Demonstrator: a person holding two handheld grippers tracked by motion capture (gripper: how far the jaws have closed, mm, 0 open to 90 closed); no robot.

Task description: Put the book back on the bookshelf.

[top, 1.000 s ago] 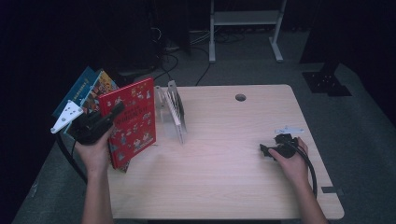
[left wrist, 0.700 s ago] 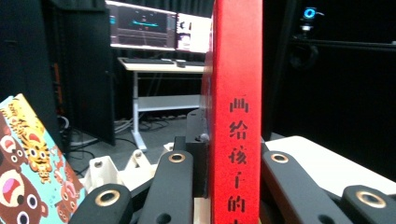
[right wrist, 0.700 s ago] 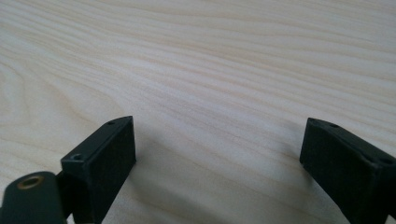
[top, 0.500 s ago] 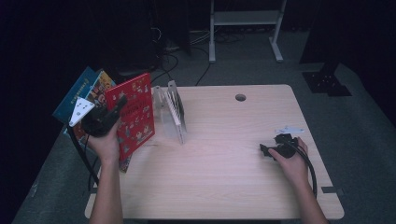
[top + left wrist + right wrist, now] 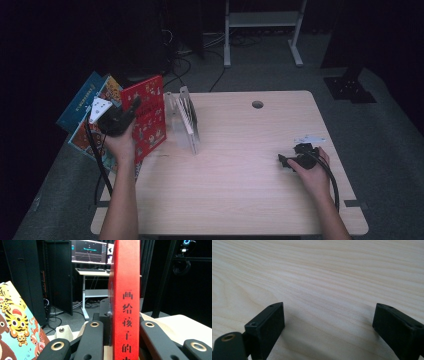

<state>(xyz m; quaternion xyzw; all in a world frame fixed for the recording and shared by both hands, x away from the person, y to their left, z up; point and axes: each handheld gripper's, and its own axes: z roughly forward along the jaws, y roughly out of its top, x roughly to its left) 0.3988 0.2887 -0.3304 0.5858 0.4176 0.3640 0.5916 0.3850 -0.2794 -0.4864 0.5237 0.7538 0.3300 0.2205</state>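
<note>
My left gripper is shut on a red picture book and holds it upright over the table's left edge, just left of a clear slotted book rack. In the left gripper view the red book's spine, printed with dark characters, stands between the two black jaws. My right gripper rests on the table at the right. In the right gripper view its jaws stand wide apart over bare wood, so the right gripper is open with nothing in it.
Behind my left hand, past the table's left edge, lean a blue book and a tiger picture book. A cable hole sits at the table's back, and a white slip lies by my right hand.
My left hand has carried the red book to the right, closer to the clear rack, and the book now stands more edge-on. The right hand has kept still.
</note>
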